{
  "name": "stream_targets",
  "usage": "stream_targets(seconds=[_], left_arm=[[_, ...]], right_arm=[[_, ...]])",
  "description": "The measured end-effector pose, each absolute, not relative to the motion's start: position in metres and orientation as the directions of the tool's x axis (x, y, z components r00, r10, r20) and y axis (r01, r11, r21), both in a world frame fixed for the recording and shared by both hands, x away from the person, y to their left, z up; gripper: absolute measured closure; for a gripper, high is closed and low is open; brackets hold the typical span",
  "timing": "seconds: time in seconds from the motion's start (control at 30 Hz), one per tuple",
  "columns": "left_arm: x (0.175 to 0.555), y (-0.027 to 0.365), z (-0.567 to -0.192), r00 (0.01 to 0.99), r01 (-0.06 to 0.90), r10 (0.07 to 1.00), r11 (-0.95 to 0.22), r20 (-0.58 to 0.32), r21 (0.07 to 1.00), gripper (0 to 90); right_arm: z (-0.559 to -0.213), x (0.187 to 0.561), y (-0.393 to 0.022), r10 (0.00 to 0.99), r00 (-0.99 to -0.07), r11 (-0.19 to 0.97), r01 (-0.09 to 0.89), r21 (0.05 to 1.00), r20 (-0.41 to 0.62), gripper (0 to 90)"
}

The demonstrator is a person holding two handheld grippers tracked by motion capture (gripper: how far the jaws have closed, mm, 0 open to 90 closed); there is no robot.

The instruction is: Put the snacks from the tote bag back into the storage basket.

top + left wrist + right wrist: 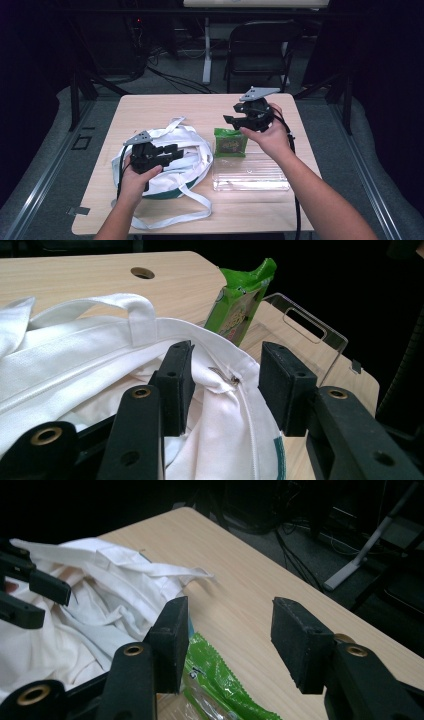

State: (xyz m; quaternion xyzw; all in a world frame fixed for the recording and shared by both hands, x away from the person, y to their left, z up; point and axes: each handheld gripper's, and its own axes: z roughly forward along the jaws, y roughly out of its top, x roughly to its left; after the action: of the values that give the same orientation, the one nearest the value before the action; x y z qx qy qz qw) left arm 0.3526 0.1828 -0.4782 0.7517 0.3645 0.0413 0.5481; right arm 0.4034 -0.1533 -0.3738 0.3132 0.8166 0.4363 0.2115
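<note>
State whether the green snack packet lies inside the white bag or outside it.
Outside: the green snack packet rests on the clear tray, beside the white bag.

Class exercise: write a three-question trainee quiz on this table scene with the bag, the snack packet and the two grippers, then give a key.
1. True or false: the green packet lies inside the white bag.
2. What does the packet rest on? A) clear tray B) chair C) floor
3. Which gripper hangs over the bag's rim?

Key:
1. False; it lies beside the bag.
2. A, the clear tray.
3. The left gripper; the right gripper is above the packet, jaws open and empty.
</note>
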Motion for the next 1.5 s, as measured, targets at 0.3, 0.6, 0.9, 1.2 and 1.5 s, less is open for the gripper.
stream_targets(seconds=[0.3, 0.6, 0.9, 1.2, 1.5], left_arm=[[0.353, 0.182, -0.479, 0.733, 0.501, 0.595, -0.144, -0.330, 0.853, 56.7], [0.353, 0.183, -0.478, 0.731, 0.499, 0.599, -0.144, -0.326, 0.855, 56.5], [0.354, 0.183, -0.478, 0.727, 0.505, 0.601, -0.140, -0.332, 0.852, 55.0], [0.354, 0.185, -0.479, 0.718, 0.510, 0.611, -0.137, -0.333, 0.849, 54.2], [0.354, 0.185, -0.479, 0.716, 0.510, 0.616, -0.138, -0.329, 0.849, 53.4]], right_arm=[[-0.369, 0.404, -0.169, 0.710, -0.704, 0.333, 0.345, 0.878, 0.008, 51.2], [-0.365, 0.384, -0.187, 0.742, -0.670, 0.283, 0.328, 0.902, 0.011, 53.0], [-0.374, 0.368, -0.206, 0.762, -0.647, 0.253, 0.327, 0.911, 0.021, 52.2], [-0.382, 0.350, -0.223, 0.787, -0.617, 0.241, 0.309, 0.920, 0.001, 49.7], [-0.388, 0.337, -0.235, 0.800, -0.600, 0.234, 0.297, 0.926, -0.009, 46.8]])
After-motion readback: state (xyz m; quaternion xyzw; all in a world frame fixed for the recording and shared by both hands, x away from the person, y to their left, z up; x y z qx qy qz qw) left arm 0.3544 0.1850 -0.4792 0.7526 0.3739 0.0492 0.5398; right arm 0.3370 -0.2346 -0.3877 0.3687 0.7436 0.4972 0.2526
